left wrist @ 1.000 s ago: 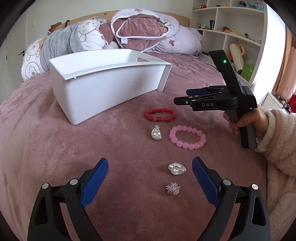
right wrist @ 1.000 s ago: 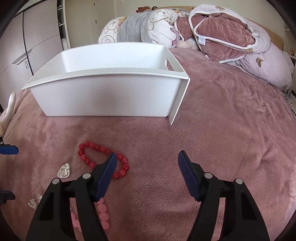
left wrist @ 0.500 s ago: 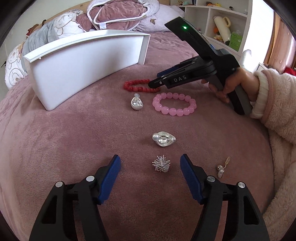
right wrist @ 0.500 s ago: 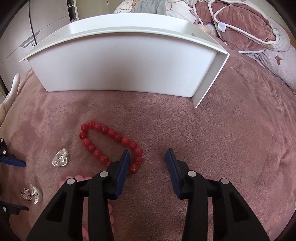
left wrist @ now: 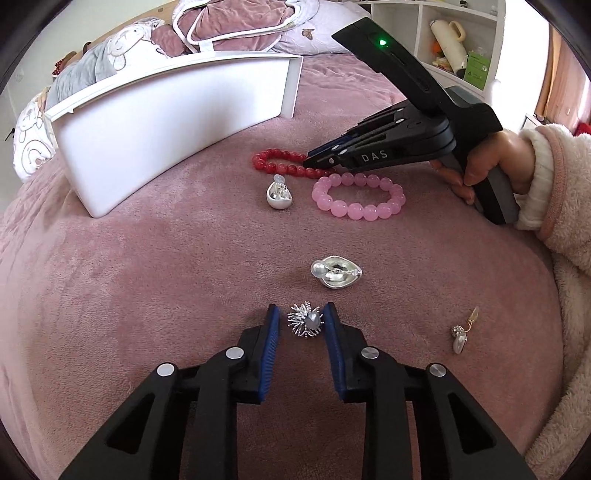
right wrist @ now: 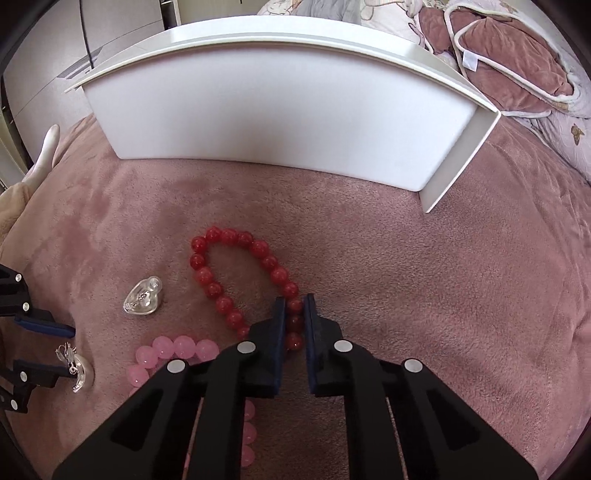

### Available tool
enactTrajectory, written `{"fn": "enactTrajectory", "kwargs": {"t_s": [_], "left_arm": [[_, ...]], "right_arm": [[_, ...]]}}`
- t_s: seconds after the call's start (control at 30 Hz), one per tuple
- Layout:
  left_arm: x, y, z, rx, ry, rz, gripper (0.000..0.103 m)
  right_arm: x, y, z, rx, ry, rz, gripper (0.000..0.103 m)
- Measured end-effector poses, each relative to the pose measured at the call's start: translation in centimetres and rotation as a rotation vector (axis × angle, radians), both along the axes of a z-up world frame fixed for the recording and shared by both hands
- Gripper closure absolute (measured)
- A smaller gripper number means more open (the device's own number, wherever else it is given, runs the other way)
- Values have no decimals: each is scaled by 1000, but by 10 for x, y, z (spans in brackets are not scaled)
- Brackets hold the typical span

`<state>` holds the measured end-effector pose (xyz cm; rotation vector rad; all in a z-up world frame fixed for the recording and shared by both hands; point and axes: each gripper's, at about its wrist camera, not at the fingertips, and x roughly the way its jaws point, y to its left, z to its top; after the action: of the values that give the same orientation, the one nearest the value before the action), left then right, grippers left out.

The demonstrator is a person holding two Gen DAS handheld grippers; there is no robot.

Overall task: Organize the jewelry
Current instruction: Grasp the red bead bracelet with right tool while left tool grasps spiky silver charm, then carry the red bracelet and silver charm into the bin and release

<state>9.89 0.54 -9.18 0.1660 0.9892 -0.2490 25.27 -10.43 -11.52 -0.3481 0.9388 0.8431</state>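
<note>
Jewelry lies on a pink bedspread in front of a white bin (left wrist: pixel 177 122). My left gripper (left wrist: pixel 302 320) is low on the bed, its jaws closed around a spiky silver brooch (left wrist: pixel 306 324). My right gripper (right wrist: pixel 294 308) is shut on the near side of a red bead bracelet (right wrist: pixel 236 269), which still rests on the bed; it also shows in the left wrist view (left wrist: pixel 280 166). A pink bead bracelet (left wrist: pixel 358 197), a silver teardrop earring (left wrist: pixel 279 194), a silver heart earring (left wrist: pixel 338 275) and a small pearl earring (left wrist: pixel 461 338) lie nearby.
The white bin (right wrist: pixel 280 110) stands just behind the red bracelet. Pillows and folded blankets (left wrist: pixel 229 26) are heaped at the head of the bed. A white shelf unit (left wrist: pixel 461 40) stands at the right. A hand in a fluffy sleeve (left wrist: pixel 546 177) holds the right gripper.
Both grippers have come down and closed: the left around the spiky brooch, the right onto the red bracelet's near beads. The right gripper moved forward and left to the bracelet.
</note>
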Motion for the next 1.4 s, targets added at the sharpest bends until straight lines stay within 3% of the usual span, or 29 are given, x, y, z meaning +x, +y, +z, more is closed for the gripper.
{"fn": "enactTrajectory", "kwargs": {"t_s": [0.13, 0.63, 1.0, 1.27, 1.4], "left_arm": [[4, 2, -2, -19, -2, 14, 79], [-6, 21, 24, -61, -74, 116, 79], [21, 41, 70, -59, -184, 225, 79], [47, 49, 116, -100, -257, 218, 79], [58, 53, 135, -74, -277, 208, 79]], "right_arm": [[-1, -8, 3, 43, 31, -24, 93], [-15, -29, 47, 109, -49, -70, 93], [-2, -28, 100, 192, -108, -81, 93], [16, -21, 151, 282, -139, -102, 93], [26, -14, 173, 301, -161, -105, 93]]}}
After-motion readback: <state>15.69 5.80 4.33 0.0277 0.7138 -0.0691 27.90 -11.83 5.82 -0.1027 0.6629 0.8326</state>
